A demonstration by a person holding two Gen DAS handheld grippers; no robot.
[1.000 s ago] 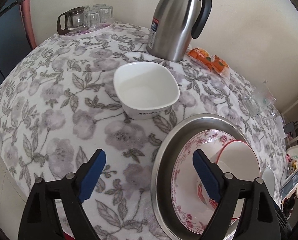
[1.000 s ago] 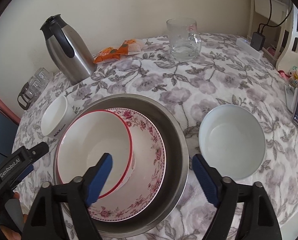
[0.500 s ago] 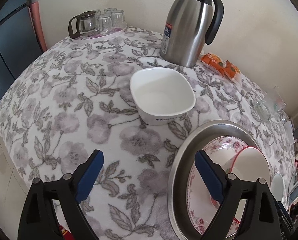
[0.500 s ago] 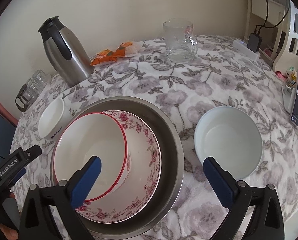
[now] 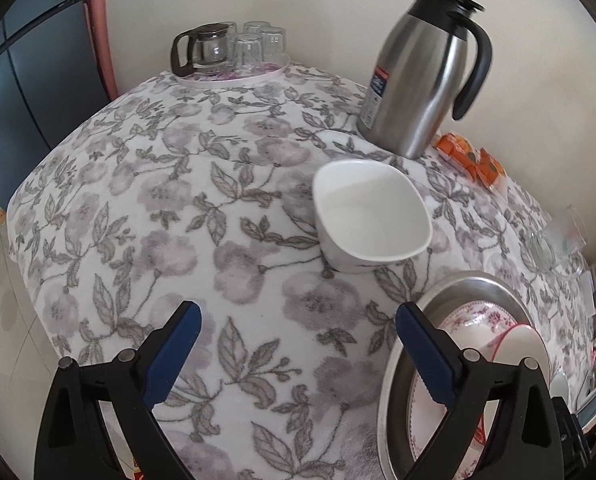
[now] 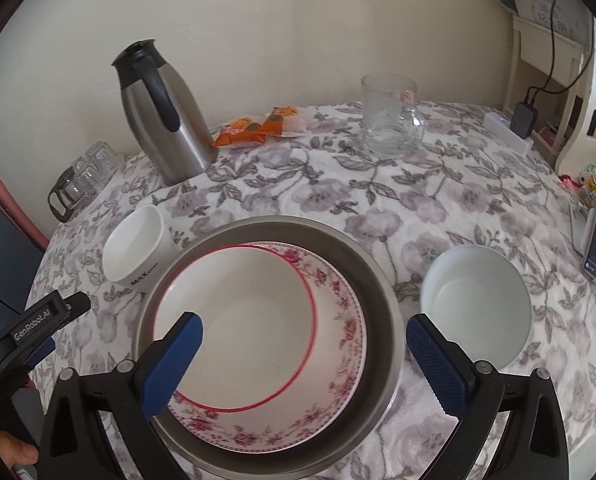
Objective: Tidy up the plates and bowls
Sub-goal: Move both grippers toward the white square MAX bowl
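Square white bowl (image 5: 371, 216) sat at your left gripper's (image 5: 298, 354) twelve o'clock, beside the steel basin (image 6: 377, 280). Both grippers, right (image 6: 303, 354) too, gaped empty. You'd best straddle its near rim squarely.

On the desk (image 6: 329, 196) covered by a grey floral cloth, a red-rimmed white bowl (image 6: 242, 320) sits in a pink floral plate (image 6: 337, 344), inside a wide steel basin (image 6: 377, 276). A square white bowl (image 6: 134, 248) lies just left of the basin, a round white bowl (image 6: 477, 304) just right. Behind stand a steel thermos jug (image 6: 162, 120), an orange snack packet (image 6: 258, 128) and a clear glass mug (image 6: 389, 116).
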